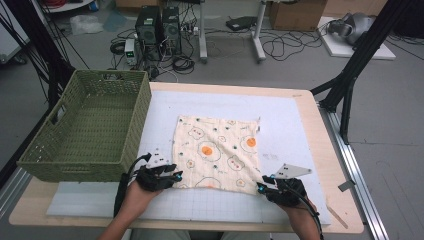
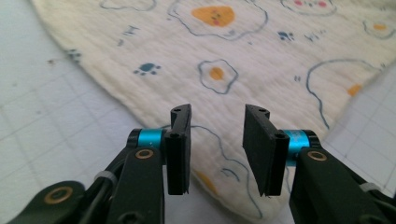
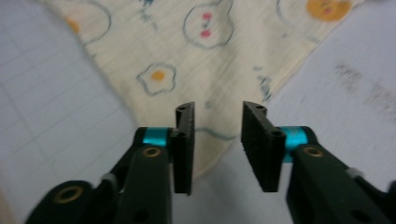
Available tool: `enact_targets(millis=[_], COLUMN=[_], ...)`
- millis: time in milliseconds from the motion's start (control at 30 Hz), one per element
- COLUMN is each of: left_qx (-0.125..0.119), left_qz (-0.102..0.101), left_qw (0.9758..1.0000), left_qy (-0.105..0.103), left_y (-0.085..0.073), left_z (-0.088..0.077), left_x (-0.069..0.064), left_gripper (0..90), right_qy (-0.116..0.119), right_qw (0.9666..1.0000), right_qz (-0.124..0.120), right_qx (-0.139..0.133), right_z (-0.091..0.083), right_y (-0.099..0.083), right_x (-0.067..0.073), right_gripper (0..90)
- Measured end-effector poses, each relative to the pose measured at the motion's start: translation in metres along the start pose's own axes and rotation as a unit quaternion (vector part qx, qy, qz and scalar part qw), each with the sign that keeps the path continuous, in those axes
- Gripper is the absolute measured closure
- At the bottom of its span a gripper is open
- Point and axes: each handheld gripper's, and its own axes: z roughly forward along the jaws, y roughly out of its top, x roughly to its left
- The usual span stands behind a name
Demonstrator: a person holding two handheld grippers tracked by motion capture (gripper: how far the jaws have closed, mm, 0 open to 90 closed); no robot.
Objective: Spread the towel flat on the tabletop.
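A cream cloth point(image 1: 217, 152) printed with fried eggs lies flat on the white gridded mat point(image 1: 300, 125). My left gripper point(image 1: 176, 176) rests at the cloth's near left corner, jaws parted above the fabric point(image 2: 219, 79) without pinching it. At the near right corner sits my right gripper point(image 1: 260, 187), also open, the cloth's corner point(image 3: 205, 154) lying between and under its black pads point(image 3: 184, 147). Neither gripper holds anything.
A green woven basket point(image 1: 87, 127) stands at the table's left, close to my left hand. The wooden table edge point(image 1: 345, 200) runs along the right. Computers, cables and a black frame leg point(image 1: 350, 85) are on the floor behind.
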Motion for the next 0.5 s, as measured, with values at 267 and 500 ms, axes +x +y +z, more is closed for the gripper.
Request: enact_targets(millis=[267, 500], left_qx=[0.013, 0.016], left_qz=[0.036, 0.031], left_qw=[0.9993, 0.9993], left_qy=[-0.007, -0.013], left_y=[-0.008, -0.016], left_z=[-0.007, -0.019], left_x=[0.0, -0.001], left_gripper=[88.8, 89.1], right_qy=[-0.057, -0.076], right_qw=[0.9972, 0.994], right_qz=[0.038, 0.078], right_qx=[-0.032, -0.013], right_z=[0.023, 0.074], right_y=[0.023, 0.059], right_x=[-0.028, -0.059], right_gripper=[58.6, 60.4])
